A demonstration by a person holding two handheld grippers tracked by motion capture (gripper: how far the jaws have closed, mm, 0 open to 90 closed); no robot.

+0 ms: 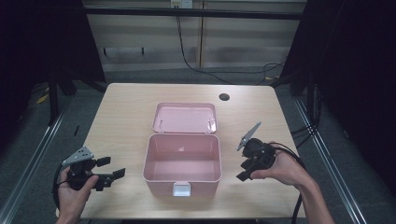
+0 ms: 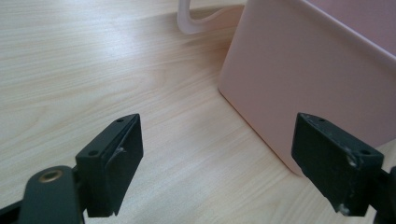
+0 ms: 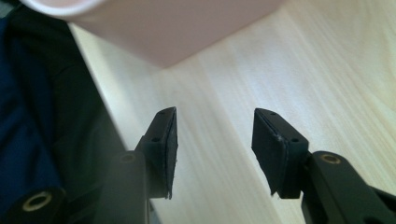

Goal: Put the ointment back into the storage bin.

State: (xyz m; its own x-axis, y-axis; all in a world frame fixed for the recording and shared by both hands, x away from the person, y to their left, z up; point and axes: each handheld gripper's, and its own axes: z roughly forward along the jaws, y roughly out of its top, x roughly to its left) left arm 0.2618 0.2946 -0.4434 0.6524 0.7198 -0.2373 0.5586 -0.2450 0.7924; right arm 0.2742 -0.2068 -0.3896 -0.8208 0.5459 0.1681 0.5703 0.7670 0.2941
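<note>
Both claws are spread and empty: left gripper (image 1: pixel 111 168) has the open pink box (image 1: pixel 183 161) just right of it, right gripper (image 1: pixel 243 170) sits opposite.

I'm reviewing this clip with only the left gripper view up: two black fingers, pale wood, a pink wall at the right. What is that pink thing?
Observer: In the high view it is a pink box standing open, its lid folded back flat on the table behind it.
Operator: Anything inside?
Observer: Nothing I can make out; the bare pink floor shows. A white latch hangs on the near wall.
Operator: Where is the other gripper?
Observer: The right gripper is held to the box's right, apart from it. The right gripper view shows its fingers spread over bare wood, holding nothing.
</note>
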